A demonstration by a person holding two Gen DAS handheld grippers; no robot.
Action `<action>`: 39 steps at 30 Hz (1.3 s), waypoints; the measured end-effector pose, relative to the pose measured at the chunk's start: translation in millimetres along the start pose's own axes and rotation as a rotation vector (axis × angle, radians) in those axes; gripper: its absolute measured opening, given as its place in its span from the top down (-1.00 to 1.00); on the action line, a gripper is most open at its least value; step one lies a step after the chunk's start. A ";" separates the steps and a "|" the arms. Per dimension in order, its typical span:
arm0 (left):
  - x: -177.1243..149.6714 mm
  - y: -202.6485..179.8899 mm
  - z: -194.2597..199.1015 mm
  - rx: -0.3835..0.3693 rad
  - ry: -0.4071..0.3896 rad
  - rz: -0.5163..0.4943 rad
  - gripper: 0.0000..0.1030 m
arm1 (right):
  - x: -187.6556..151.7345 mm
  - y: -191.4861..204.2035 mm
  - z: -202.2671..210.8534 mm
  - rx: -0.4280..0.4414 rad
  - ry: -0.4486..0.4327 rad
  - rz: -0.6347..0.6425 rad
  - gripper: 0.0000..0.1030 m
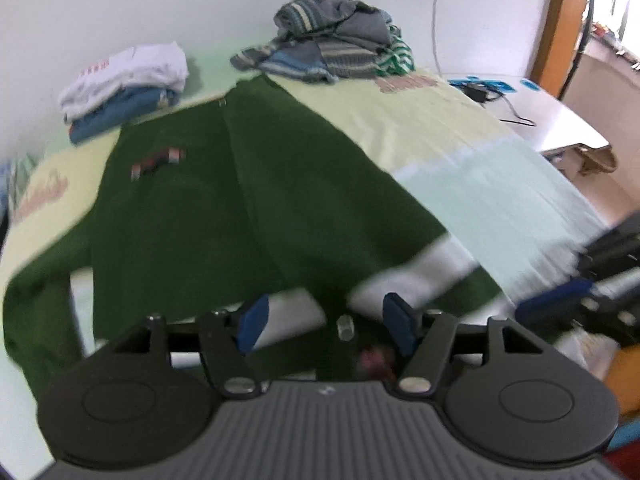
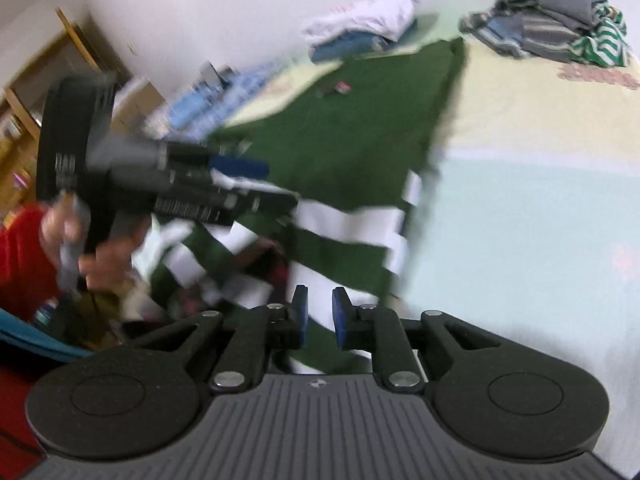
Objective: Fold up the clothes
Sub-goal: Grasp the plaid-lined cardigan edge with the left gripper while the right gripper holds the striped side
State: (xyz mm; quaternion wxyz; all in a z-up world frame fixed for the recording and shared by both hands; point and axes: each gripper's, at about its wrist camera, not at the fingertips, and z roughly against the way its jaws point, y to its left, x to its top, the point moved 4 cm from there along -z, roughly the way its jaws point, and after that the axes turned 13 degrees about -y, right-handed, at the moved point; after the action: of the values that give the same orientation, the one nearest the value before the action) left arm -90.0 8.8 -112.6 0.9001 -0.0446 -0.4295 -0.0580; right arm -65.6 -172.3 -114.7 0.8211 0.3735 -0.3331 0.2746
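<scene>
Green knit with white stripes, the sweater lies spread on the bed, its near hem blurred. The left hand-held gripper hangs released above that hem. The right hand-held gripper is clenched on the sweater's striped edge.

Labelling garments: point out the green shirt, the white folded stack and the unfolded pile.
green shirt (image 1: 208, 208), left wrist view, chest panel.
white folded stack (image 1: 128, 72), left wrist view, top white garment.
unfolded pile (image 2: 552, 16), right wrist view, grey top layer.
</scene>
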 end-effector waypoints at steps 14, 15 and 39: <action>-44.4 -3.5 37.3 -0.319 0.060 -0.098 -0.25 | -14.7 39.6 16.4 -0.126 0.051 -0.025 0.63; -44.5 -4.8 41.2 -0.349 0.054 -0.116 -0.26 | -15.8 44.6 14.7 -0.128 0.055 -0.025 0.62; -65.1 -23.6 53.4 -0.309 0.151 0.005 -0.30 | -24.2 35.3 -7.7 -0.066 0.136 0.115 0.50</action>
State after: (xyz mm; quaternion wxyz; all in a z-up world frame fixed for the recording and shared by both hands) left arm -175.1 -3.3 -129.0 0.9124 -0.1790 -0.3464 -0.1244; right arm -102.8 -151.0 -121.6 0.8366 0.3067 -0.3062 0.3351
